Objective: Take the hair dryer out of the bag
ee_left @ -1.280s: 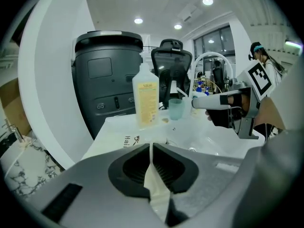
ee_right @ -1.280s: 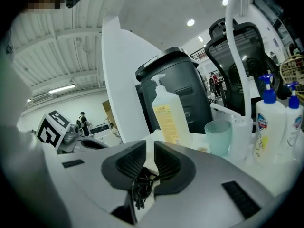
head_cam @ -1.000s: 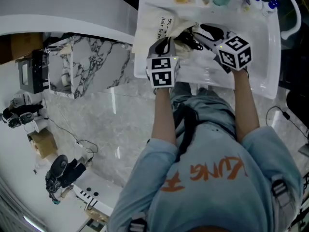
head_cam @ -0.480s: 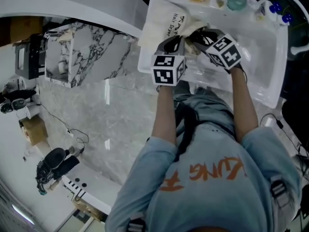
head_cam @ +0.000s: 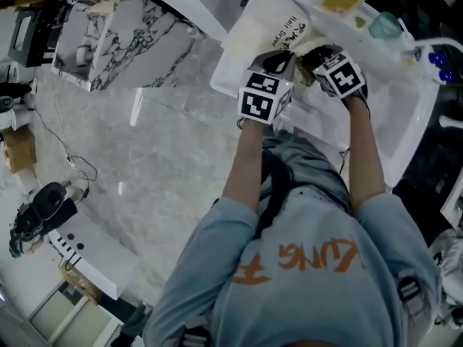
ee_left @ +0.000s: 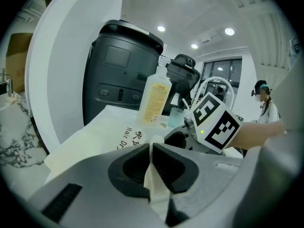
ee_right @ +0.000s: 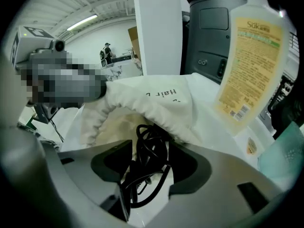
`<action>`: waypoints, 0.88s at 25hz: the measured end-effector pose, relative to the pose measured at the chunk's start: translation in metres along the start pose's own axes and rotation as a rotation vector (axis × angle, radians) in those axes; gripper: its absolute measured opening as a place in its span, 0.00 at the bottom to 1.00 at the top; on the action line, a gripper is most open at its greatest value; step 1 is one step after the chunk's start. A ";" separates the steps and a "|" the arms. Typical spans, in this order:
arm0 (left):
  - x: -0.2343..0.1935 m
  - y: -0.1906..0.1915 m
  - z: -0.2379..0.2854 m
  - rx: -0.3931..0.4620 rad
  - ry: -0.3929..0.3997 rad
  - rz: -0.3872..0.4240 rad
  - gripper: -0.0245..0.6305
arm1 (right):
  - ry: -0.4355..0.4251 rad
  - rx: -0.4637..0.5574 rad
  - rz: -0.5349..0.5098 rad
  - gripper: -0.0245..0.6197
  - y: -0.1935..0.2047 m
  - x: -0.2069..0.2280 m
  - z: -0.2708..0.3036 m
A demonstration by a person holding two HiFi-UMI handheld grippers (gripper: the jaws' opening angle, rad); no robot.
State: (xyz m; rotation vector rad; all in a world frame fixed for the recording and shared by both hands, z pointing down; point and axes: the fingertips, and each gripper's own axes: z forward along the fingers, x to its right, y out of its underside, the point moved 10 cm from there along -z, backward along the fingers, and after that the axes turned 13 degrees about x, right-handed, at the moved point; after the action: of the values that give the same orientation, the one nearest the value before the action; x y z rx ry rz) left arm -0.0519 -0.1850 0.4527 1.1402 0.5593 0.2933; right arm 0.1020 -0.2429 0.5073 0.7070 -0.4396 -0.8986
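Observation:
A cream cloth bag [head_cam: 269,29] printed "Hair Dryer" lies on the white counter [head_cam: 405,125]. My left gripper [ee_left: 151,163] is shut on a fold of the bag's rim [ee_left: 155,186] and holds the mouth up. My right gripper [ee_right: 149,167] points steeply down into that mouth, close beside the left one [head_cam: 281,62]. Its jaws are opening, and the hair dryer's coiled black cord [ee_right: 147,144] lies loose between them without being pressed. The dryer's body is hidden inside the bag [ee_right: 152,99].
A yellow-labelled bottle [ee_right: 251,56] and a teal cup [head_cam: 383,26] stand just behind the bag. A black appliance [ee_left: 118,70] rises at the back of the counter. A white curved faucet [ee_left: 216,87] is at the right. Marble floor [head_cam: 145,157] lies to the left.
My right gripper came down and leftward to the bag's mouth, next to the left gripper, and rolled. The left gripper kept its hold on the bag's rim. The head view swung.

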 end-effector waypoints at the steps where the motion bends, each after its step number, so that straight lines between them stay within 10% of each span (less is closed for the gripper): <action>1: -0.001 0.000 0.000 0.001 -0.001 -0.004 0.07 | -0.010 -0.018 -0.005 0.41 -0.001 0.001 0.003; 22: -0.030 0.016 -0.005 -0.011 0.046 -0.092 0.08 | -0.156 -0.323 0.062 0.42 -0.009 0.015 0.064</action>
State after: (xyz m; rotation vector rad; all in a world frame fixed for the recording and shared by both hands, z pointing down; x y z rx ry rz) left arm -0.0788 -0.1899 0.4741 1.0960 0.6480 0.2433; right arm 0.0660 -0.2827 0.5457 0.3277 -0.4394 -0.9427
